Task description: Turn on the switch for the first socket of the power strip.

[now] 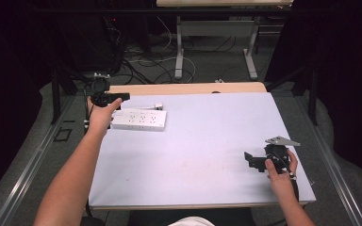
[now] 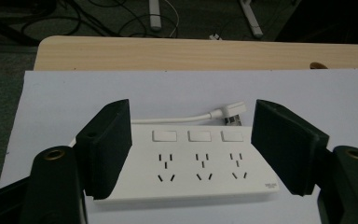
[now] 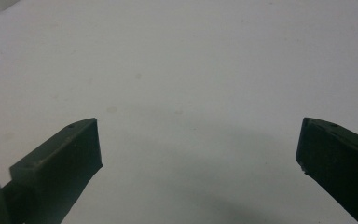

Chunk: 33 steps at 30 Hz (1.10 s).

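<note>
Nearest me, at about four o'clock on the table (image 1: pixel 207 188), the right gripper (image 1: pixel 250 160) rests low over the pale sheet with its fingers (image 3: pixel 65 158) spread wide and nothing between them; it looks idle, and it sits close to the near right corner, so it has little room to back off before the edge.

The middle of the sheet lies bare, which leaves plenty of open room to carry or slide something across.

Farther off, at about ten o'clock, lies the white rectangular plastic power strip (image 1: pixel 139 119) with three rows of sockets and switches, flat on the sheet and near its left edge. The left gripper (image 1: pixel 115 98) hangs just beyond the strip's left end. In the left gripper view its black padded fingers (image 2: pixel 109 147) stand either side of the strip, released, not yet pressing on it. I judge the grasp is only being lined up: nothing is lifted or moved so far.

Behind the strip its white cord and plug (image 2: pixel 228 113) lie toward twelve o'clock, near the bare wooden strip of the table's far edge, which could snag a pull.
</note>
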Tool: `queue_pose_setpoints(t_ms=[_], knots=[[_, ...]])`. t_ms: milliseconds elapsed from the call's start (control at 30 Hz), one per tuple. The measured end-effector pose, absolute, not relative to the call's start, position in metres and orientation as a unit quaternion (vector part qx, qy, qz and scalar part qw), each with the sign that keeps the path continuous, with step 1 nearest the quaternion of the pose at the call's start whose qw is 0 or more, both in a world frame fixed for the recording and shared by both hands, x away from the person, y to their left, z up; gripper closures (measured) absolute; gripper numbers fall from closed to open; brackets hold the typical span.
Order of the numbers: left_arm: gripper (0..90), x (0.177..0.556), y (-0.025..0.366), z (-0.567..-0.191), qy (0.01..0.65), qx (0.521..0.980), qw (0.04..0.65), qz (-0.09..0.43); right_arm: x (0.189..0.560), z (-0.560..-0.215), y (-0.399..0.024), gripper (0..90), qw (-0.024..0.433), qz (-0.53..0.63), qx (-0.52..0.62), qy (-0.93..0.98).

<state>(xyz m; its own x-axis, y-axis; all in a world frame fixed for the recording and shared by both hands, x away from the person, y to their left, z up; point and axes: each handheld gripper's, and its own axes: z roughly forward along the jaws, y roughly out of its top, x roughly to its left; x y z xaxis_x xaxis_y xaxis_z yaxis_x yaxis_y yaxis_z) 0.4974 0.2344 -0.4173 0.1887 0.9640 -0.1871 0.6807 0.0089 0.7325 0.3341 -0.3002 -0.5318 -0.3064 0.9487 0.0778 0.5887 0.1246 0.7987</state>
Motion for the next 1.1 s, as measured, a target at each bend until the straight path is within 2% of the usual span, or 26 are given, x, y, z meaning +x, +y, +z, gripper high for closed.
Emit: queue_pose_setpoints(t_ms=[633,967,1100], knots=[[39.5,0.53,0.228,-0.42,0.606,0.693,0.339,0.193,0.336,-0.536,-0.298,0.0,0.228,0.38,0.543,0.714],[40.0,0.545,0.236,-0.431,0.614,0.687,0.338,0.193,0.336,-0.536,-0.299,0.0,0.227,0.379,0.544,0.713],[42.8,0.55,0.24,-0.438,0.621,0.687,0.326,0.189,0.337,-0.536,-0.3,0.0,0.225,0.38,0.545,0.713]])
